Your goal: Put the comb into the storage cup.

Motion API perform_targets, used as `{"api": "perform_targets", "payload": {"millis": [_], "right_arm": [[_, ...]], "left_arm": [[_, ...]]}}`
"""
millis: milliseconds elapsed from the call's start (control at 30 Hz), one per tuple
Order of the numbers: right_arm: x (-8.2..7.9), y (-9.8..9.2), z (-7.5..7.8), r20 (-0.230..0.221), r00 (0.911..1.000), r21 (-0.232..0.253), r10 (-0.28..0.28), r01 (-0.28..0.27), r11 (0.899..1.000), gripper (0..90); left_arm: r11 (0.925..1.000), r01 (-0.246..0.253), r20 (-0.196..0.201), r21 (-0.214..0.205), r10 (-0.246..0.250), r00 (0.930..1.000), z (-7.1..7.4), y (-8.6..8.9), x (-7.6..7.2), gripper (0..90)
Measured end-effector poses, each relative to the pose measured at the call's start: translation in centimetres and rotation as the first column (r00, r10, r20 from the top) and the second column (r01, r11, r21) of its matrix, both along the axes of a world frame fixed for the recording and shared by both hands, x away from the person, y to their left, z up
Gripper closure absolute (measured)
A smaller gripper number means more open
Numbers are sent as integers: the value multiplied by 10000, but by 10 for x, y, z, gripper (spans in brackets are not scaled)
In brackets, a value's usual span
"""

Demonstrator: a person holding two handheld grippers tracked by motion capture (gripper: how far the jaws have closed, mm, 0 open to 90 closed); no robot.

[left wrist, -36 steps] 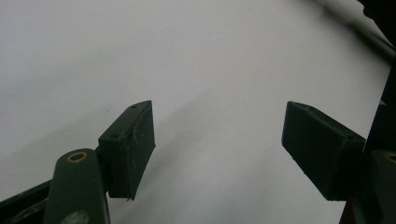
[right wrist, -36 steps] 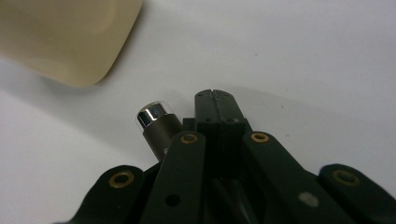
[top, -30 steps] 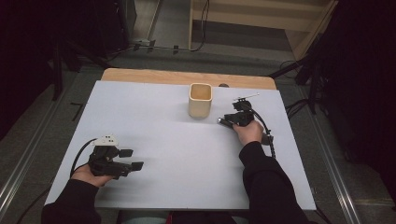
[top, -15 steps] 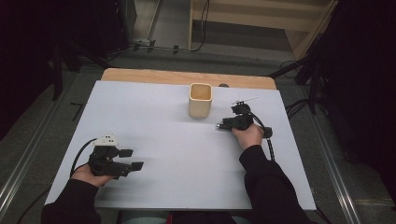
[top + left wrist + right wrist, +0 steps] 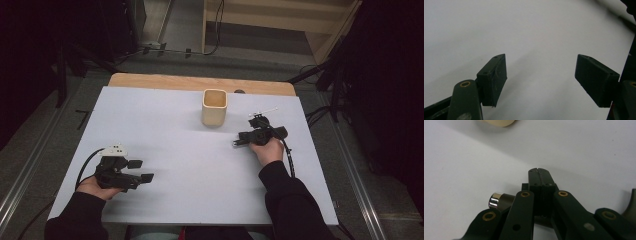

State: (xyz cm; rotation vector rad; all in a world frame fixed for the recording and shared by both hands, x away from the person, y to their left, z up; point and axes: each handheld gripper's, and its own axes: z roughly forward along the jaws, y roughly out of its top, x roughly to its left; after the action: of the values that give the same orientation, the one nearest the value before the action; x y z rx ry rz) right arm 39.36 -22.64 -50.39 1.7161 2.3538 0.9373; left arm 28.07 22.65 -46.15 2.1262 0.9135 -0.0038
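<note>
- High view: a person's two forearms in dark sleeves come in from the bottom edge over a white table [image 5: 190, 165].
- The left gripper [image 5: 142, 171] rests low over the near left part of the table, jaws spread with bare table between them, pointing to the right. A cable loops back from it toward the sleeve.
- The right gripper [image 5: 236, 143] sits right of centre, jaws pressed together, tip pointing left and lying close to the table.
- A cream cup [image 5: 214, 107] stands upright near the far middle of the table. It is up and to the left of the right gripper's tip, near it but apart.
- A thin white stick [image 5: 265, 111] lies just beyond the right gripper; what it is cannot be told.
- A wooden strip [image 5: 200, 82] runs along the table's far edge.

- Left gripper view: the left gripper [image 5: 540, 75] has its two black jaws standing wide, with plain white table [image 5: 524, 30] between and beyond them.

- Right gripper view: the right gripper [image 5: 539, 171] has its jaws shut flush against each other, nothing pinched between them that I can see.
- A small dark cylinder with a shiny metal end [image 5: 497, 200] shows at the left, under the linkage; whether it belongs to the gripper is unclear.
- The rounded base of the cup [image 5: 499, 122] shows at the top edge, well ahead of the tip and to its left.
</note>
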Motion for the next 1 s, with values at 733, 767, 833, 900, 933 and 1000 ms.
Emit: {"api": "perform_targets", "payload": {"millis": [733, 767, 833, 900, 933, 1000], "right_arm": [[-26, -8, 1, -222, 9989, -93, 423, -425, 9991, 876], [-27, -10, 1, -240, 9988, -93, 437, -439, 9990, 876], [-30, -13, 1, -259, 9987, -52, 441, -442, 9990, 876], [-32, -15, 1, -272, 9988, -39, 415, -416, 9991, 877], [-33, -16, 1, -276, 9987, -45, 433, -434, 9990, 877], [-34, -18, 1, -288, 9987, -53, 414, -416, 9991, 877]], "left_arm": [[10000, -5, 15, -56, 5, 10000, 0, 0, 0, 264], [10000, -3, 23, -49, 3, 10000, 0, 1, 0, 264], [10000, 1, 9, -43, -1, 10000, 0, 0, 0, 265], [10000, 14, 11, -32, -14, 10000, 0, 0, 0, 265], [10000, 17, 13, -32, -17, 10000, 0, 0, 0, 265], [10000, 21, 15, -32, -21, 10000, 0, 0, 0, 264]]}}
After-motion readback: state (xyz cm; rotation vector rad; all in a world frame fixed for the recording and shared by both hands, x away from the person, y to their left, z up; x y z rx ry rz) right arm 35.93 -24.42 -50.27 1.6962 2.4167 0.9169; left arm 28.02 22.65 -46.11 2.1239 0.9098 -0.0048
